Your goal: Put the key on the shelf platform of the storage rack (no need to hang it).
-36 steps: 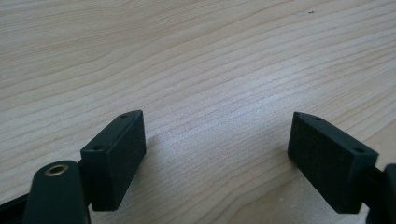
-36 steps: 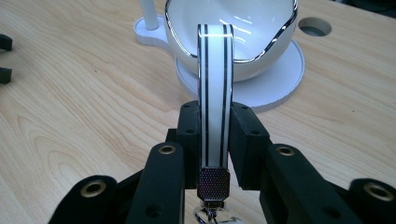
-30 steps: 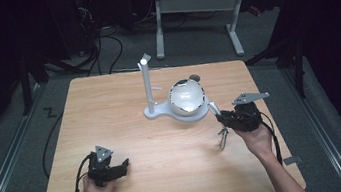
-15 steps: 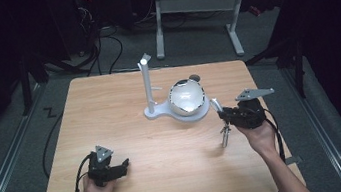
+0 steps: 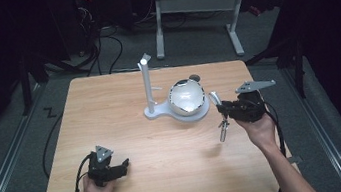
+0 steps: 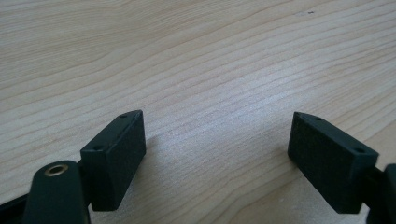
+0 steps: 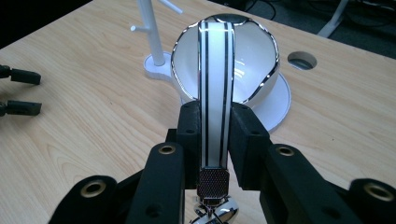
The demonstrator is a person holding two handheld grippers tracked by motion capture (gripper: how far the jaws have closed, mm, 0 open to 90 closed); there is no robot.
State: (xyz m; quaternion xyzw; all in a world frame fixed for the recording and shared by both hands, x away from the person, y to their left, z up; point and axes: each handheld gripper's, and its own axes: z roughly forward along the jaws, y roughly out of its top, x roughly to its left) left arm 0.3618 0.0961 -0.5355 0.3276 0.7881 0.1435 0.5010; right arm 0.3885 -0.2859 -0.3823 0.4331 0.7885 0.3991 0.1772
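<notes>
Gripping the ladle (image 7: 214,93) by its handle, your right gripper (image 5: 224,110) is clamped tight and holding it off the table (image 5: 123,97), bowl tipped toward the white stand (image 5: 149,86) at the far centre. Pickup is looking done; hanging it on the stand's pegs is looking like what's left. Your left gripper (image 6: 217,154) is idling near-left, jaws apart, holding nothing.

Left tongs (image 5: 126,162) low, jaws wide apart; right tongs (image 5: 221,110) raised, jaws clamped.
</notes>
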